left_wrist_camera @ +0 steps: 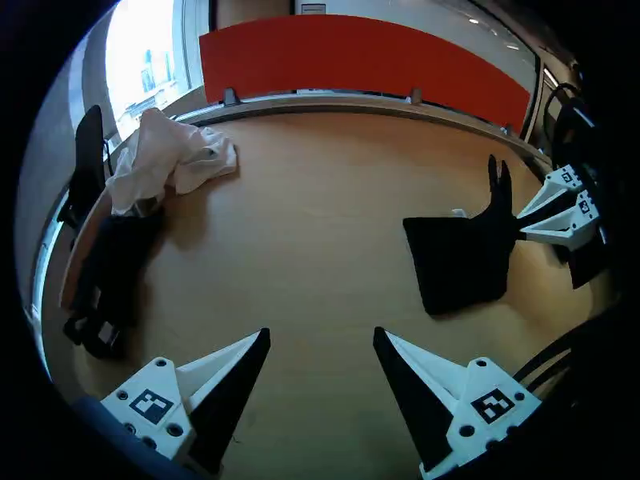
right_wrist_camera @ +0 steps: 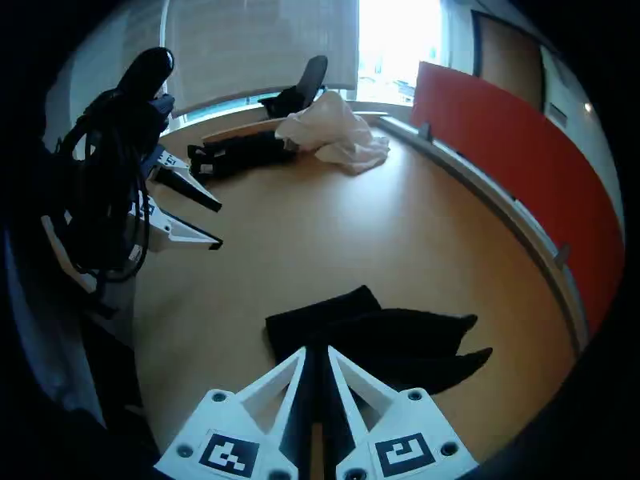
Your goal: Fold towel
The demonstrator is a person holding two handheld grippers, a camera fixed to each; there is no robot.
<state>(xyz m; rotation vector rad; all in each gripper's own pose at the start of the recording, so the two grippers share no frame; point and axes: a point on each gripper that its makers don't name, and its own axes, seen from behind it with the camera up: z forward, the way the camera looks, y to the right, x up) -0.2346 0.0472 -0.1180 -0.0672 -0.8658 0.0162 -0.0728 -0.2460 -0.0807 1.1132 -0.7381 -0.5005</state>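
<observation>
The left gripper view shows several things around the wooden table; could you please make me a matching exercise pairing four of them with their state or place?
Things:
1. black towel
2. white cloth
3. left gripper
4. red panel

States or places:
A. open, holding nothing
B. standing upright along the far edge of the table
C. pinched at one edge by the right gripper
D. bunched in a heap near a table corner

Pairs: 1-C, 2-D, 3-A, 4-B.
</observation>
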